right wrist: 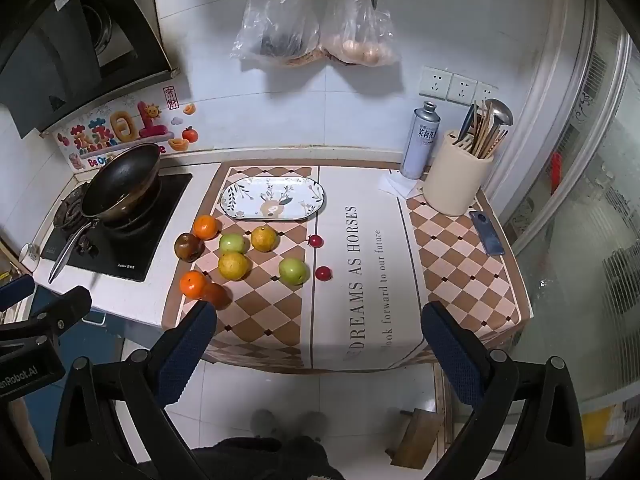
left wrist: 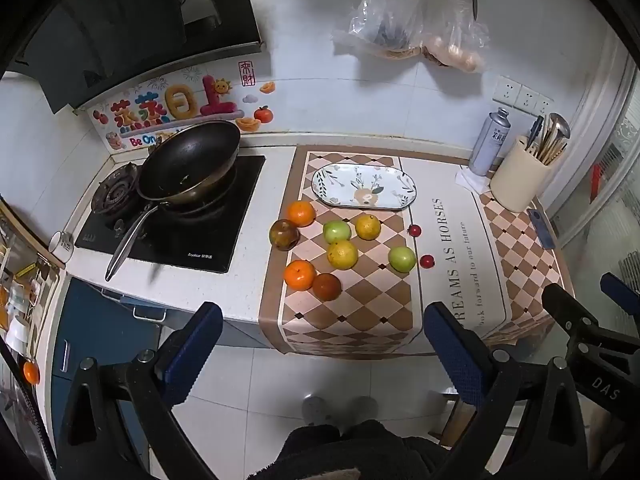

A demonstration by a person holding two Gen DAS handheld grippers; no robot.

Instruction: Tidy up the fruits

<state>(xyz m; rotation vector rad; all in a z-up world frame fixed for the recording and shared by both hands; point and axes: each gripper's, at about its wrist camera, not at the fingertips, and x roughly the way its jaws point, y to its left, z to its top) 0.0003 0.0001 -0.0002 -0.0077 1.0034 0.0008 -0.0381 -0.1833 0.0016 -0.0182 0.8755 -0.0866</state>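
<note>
Several fruits lie loose on the checkered mat: oranges (left wrist: 301,213) (left wrist: 299,275), green apples (left wrist: 337,231) (left wrist: 401,259), yellow citrus (left wrist: 342,255) (left wrist: 367,227), a dark brown fruit (left wrist: 284,234), a reddish-brown one (left wrist: 327,287) and two small red fruits (left wrist: 415,230) (left wrist: 427,261). An empty oval patterned plate (left wrist: 364,186) lies behind them; it also shows in the right wrist view (right wrist: 272,199). My left gripper (left wrist: 322,336) is open and empty, held back off the counter's front edge. My right gripper (right wrist: 318,334) is open and empty, also off the front edge, to the right of the left one.
A black wok (left wrist: 190,162) sits on the stove (left wrist: 176,224) at left. A spray can (left wrist: 490,142), a cream utensil holder (left wrist: 520,178) and a phone (left wrist: 541,228) stand at the right. Plastic bags (left wrist: 408,28) and scissors hang on the wall.
</note>
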